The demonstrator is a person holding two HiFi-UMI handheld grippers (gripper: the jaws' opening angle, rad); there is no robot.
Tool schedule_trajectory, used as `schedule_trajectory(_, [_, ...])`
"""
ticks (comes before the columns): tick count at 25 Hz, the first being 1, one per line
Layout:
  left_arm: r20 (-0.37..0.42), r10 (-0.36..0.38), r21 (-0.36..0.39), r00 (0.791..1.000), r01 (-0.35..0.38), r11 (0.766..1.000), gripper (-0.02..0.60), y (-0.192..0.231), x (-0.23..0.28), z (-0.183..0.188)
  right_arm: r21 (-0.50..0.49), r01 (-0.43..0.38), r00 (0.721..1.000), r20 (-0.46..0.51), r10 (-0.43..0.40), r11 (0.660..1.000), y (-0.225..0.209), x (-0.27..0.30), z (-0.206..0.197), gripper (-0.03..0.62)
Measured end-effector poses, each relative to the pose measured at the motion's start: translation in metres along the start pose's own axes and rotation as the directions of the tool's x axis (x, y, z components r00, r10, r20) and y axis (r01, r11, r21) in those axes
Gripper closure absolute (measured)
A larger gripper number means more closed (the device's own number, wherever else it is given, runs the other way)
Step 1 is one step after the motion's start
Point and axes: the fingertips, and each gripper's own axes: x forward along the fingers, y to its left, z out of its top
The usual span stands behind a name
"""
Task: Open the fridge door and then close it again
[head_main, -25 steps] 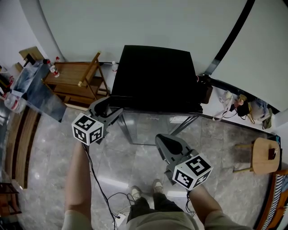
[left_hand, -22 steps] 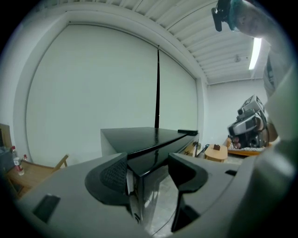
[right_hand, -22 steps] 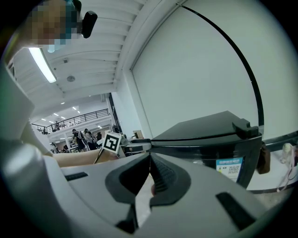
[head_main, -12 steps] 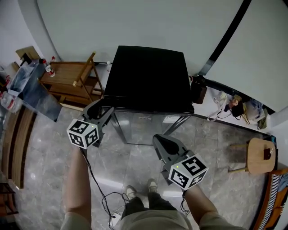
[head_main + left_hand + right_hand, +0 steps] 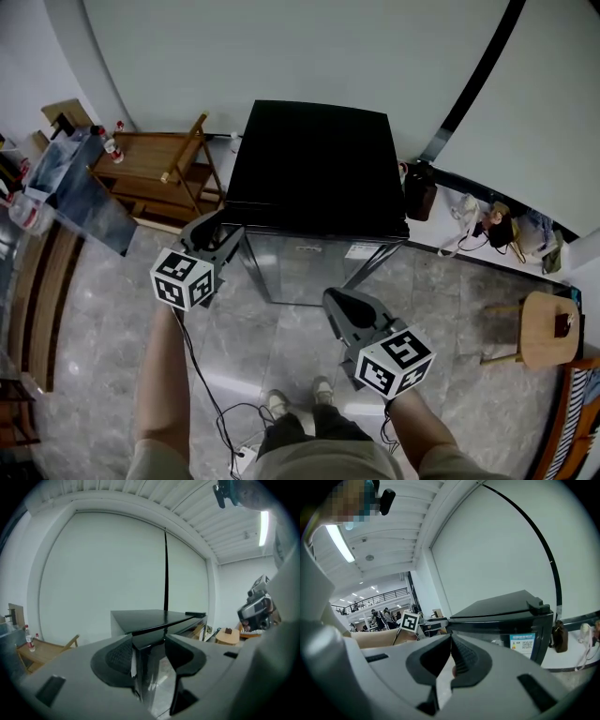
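Left gripper (image 5: 221, 231) sits at the front left corner of the fridge (image 5: 319, 159), and its jaws have just been closing there. In the left gripper view the upright edge of the fridge door (image 5: 149, 670) stands between them. The jaws are partly closed around that edge, yet a thin pale strip shows between the left pad and the door, so the gripper does not look clamped yet.

Over the last second this gripper has kept to the same corner in the head view, so the narrowing of the jaws is the only real change. The door (image 5: 309, 267) itself has not moved and lies flush against the black cabinet, fully closed. The opening half of the task has therefore not begun, and this looks like the grasp that comes before the pull.

The right gripper (image 5: 337, 300) hangs well in front of the fridge, above the floor, touching nothing. Its jaws are pressed together with nothing between them. It seems to play no part for now.
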Motion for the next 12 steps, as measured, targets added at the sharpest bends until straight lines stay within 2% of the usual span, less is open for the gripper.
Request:
schedule_trajectory(3, [-0.037, -0.002, 0.040, 0.999, 0.003, 0.999, 0.373, 0.001, 0.002, -0.001, -0.003, -0.003, 1.000, -0.007, 0.003, 1.000, 0.000, 0.000, -0.002, 0.597])
schedule_trajectory(5, [-0.052, -0.015, 0.036, 0.999, 0.017, 0.999, 0.369, 0.002, 0.004, 0.000, -0.007, -0.002, 1.000, -0.005, 0.002, 1.000, -0.001, -0.002, -0.001, 0.597])
schedule_trajectory(9, [-0.022, -0.023, -0.003, 0.999, 0.023, 1.000, 0.322, 0.005, 0.006, -0.002, -0.007, 0.021, 1.000, -0.003, -0.021, 1.000, -0.011, -0.011, 0.000, 0.597])
schedule_trajectory(12, [-0.011, -0.064, 0.020, 0.998, 0.064, 0.998, 0.298, 0.007, 0.007, 0.000, -0.006, 0.034, 0.999, -0.012, -0.034, 0.999, -0.017, -0.018, -0.003, 0.597])
